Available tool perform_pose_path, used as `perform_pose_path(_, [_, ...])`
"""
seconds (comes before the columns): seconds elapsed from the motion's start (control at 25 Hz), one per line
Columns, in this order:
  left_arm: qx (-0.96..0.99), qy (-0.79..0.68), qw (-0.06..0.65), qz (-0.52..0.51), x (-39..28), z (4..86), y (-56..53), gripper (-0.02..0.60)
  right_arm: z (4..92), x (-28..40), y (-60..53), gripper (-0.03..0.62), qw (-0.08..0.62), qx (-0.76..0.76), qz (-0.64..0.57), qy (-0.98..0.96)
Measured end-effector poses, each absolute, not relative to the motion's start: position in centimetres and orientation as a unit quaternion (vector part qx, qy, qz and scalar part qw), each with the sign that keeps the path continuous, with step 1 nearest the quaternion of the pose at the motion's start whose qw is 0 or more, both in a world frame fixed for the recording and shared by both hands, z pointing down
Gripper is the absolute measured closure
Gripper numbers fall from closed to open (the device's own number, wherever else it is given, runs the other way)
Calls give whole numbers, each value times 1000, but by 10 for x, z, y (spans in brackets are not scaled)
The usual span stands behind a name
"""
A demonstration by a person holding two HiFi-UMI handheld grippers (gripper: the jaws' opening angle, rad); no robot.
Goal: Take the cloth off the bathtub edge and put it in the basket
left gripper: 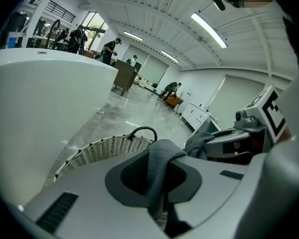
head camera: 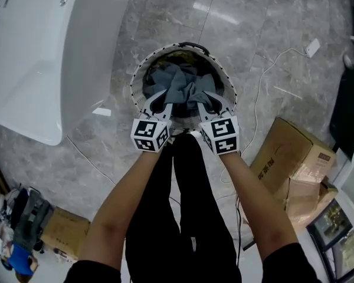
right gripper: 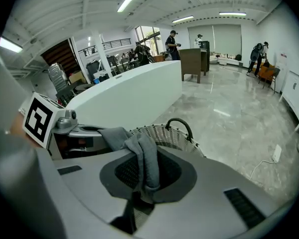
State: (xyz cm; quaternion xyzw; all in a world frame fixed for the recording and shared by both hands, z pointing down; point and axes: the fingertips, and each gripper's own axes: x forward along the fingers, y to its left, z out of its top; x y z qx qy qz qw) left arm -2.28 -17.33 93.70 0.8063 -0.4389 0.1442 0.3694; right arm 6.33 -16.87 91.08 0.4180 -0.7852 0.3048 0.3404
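Observation:
A grey cloth [head camera: 180, 82] hangs stretched between my two grippers, right over the round white woven basket [head camera: 140, 69] with a black handle [head camera: 194, 45]. My left gripper [head camera: 163, 99] is shut on the cloth's left end, and in the left gripper view the cloth [left gripper: 159, 166] is pinched between the jaws above the basket rim [left gripper: 99, 151]. My right gripper [head camera: 207, 99] is shut on the other end. In the right gripper view the cloth [right gripper: 145, 161] drapes down through the jaws. The white bathtub [head camera: 35, 52] lies to the left, with no cloth on its edge.
Cardboard boxes [head camera: 295, 158] stand on the marble floor at the right, and a smaller box [head camera: 65, 232] at the lower left. A white cable [head camera: 259, 90] runs from a plug [head camera: 312, 47] past the basket. The person's black-trousered legs are below the grippers.

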Motion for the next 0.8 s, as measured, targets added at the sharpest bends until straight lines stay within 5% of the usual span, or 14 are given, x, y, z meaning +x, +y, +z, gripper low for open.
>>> perform_pose_path(0.44, [755, -449, 454, 149, -47, 982, -181, 491, 942, 65, -161, 545, 371, 426, 351, -747])
perform_pose_path(0.8, [800, -396, 414, 180, -44, 963, -169, 380, 923, 60, -165, 411, 352, 444, 358, -743])
